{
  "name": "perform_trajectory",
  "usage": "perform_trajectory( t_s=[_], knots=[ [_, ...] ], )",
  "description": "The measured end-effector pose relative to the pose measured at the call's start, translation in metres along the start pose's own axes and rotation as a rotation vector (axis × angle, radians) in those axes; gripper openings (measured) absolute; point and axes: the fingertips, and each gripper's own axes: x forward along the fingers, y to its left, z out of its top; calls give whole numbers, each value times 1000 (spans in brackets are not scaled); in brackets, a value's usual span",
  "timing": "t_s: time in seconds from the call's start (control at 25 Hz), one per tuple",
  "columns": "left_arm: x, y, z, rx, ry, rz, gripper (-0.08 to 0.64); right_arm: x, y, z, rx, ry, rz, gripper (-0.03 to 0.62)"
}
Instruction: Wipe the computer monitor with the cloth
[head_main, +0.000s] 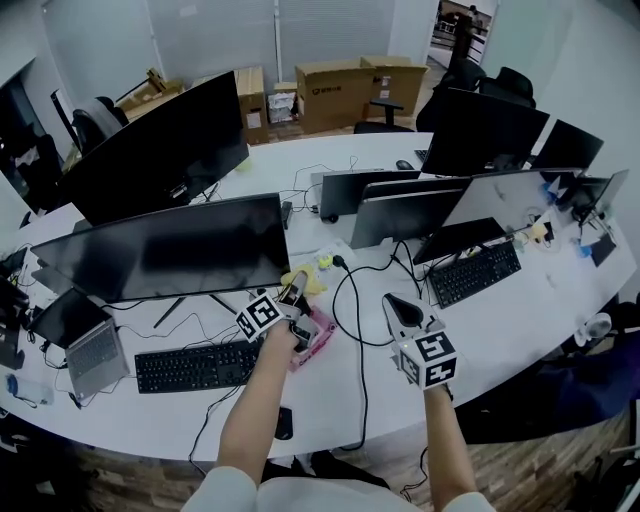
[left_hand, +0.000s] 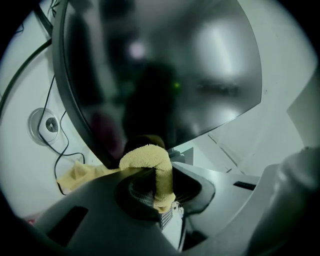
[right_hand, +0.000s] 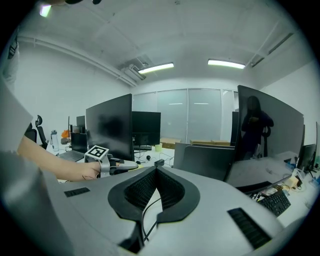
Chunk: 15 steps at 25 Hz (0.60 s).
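Observation:
The wide dark monitor (head_main: 160, 250) stands on the white desk (head_main: 330, 400) at my left. My left gripper (head_main: 293, 296) sits at its lower right corner, shut on a yellow cloth (head_main: 303, 281). In the left gripper view the cloth (left_hand: 145, 156) is folded over and pinched between the jaws of that gripper (left_hand: 157, 175). Its loose end trails left on the desk, just under the screen (left_hand: 165, 75). My right gripper (head_main: 397, 304) hovers to the right over the desk, shut and holding nothing. In the right gripper view its tips (right_hand: 156, 169) meet, and the left gripper (right_hand: 107, 162) shows beside the monitor (right_hand: 110, 127).
A black keyboard (head_main: 195, 365), a pink object (head_main: 318, 335) and a mouse (head_main: 283, 423) lie near my left arm. A black cable (head_main: 352, 310) loops between the grippers. A laptop (head_main: 90, 350) sits far left. A second keyboard (head_main: 475, 272) and several monitors (head_main: 410, 205) stand to the right.

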Motion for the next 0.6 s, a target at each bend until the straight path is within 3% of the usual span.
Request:
perform_trajectory(
  t_s=[0.6],
  knots=[
    [-3,-107,38,114,33,-131,67,-21,13,74,-52,-73,15,26]
  ],
)
